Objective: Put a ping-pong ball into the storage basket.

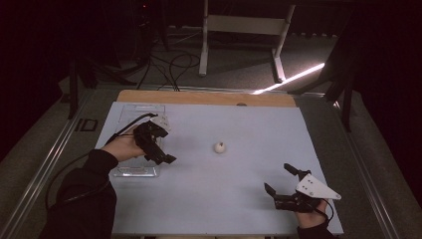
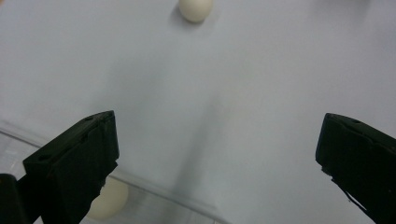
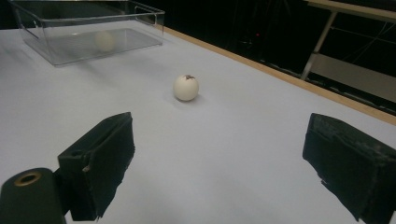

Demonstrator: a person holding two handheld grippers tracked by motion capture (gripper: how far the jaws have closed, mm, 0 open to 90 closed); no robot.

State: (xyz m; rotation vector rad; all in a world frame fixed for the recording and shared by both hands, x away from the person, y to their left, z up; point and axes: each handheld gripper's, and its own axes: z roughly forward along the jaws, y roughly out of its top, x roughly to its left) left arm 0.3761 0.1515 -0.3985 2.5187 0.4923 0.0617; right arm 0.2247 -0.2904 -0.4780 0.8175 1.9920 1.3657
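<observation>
The table (image 1: 239,209) carries a pale white sheet, with a strip of wood along its far edge. On the left part of the sheet stands a clear plastic box (image 1: 130,172), and one cream ball (image 3: 104,40) lies inside it, seen through the wall.

The left gripper (image 1: 160,152) is held above the right edge of this box, its jaws spread wide and gripping nothing. In the left gripper view the ball in the box (image 2: 108,200) is just beside the left jaw, below it.

The right gripper (image 1: 281,180) is near the front right corner of the table, also released, jaws wide apart and empty.

A second cream ball (image 1: 219,147) with a small dark mark on top rests on the sheet, between the two grippers and well apart from both.
</observation>
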